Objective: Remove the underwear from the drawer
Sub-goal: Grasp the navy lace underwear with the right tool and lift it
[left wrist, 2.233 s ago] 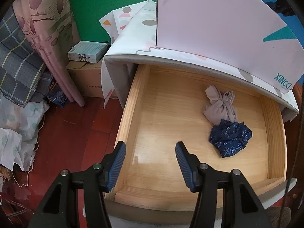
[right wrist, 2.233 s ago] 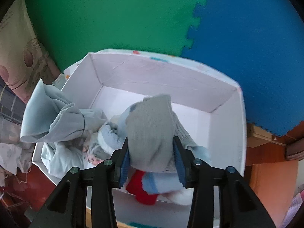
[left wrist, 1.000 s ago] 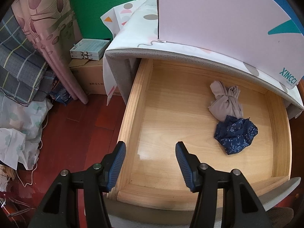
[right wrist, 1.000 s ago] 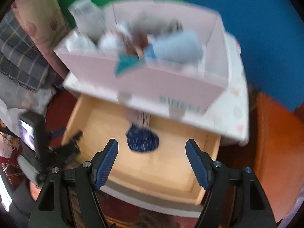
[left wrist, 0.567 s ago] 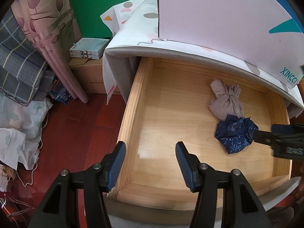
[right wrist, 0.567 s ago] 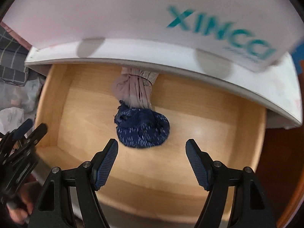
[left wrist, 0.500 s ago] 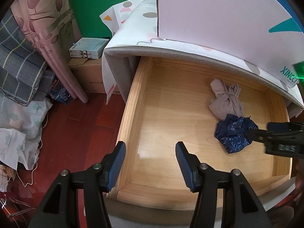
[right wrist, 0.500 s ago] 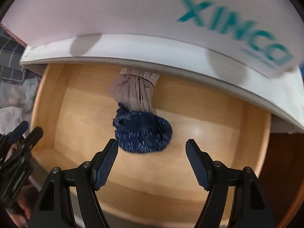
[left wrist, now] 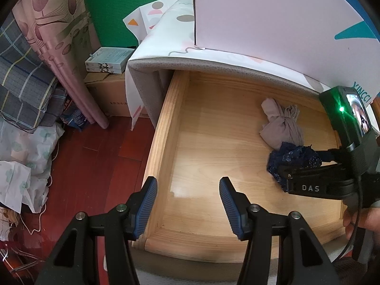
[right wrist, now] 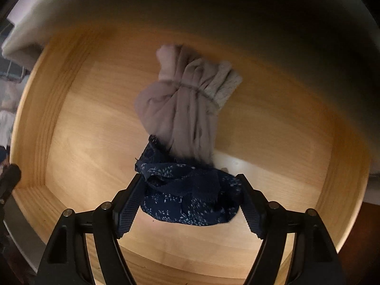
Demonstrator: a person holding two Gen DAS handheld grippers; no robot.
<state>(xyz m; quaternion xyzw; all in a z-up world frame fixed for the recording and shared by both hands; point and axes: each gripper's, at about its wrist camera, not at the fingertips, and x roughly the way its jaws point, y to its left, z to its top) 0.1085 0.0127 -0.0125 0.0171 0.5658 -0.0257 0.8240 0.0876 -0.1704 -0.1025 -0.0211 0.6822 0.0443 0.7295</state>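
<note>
The wooden drawer [left wrist: 163,128] stands pulled open. In it lie a navy speckled underwear [right wrist: 187,197] and, just behind and touching it, a bundled beige-grey underwear [right wrist: 182,109]. My right gripper [right wrist: 190,201] is open inside the drawer, its fingers on either side of the navy piece, touching or nearly touching it. In the left wrist view it reaches in from the right at the navy piece [left wrist: 294,156], with the beige bundle [left wrist: 280,125] behind. My left gripper [left wrist: 187,204] is open and empty, above the drawer's front left corner.
A white XINCCI box [left wrist: 273,19] sits on the cabinet top over the drawer. Left of the cabinet are a cardboard box [left wrist: 106,90], a pink curtain [left wrist: 59,47], plaid bedding [left wrist: 21,87] and crumpled cloth on the red floor [left wrist: 95,156].
My right gripper let go of the grey garment in the white box, swung down and moved into the drawer around the navy underwear. The left gripper barely moved.
</note>
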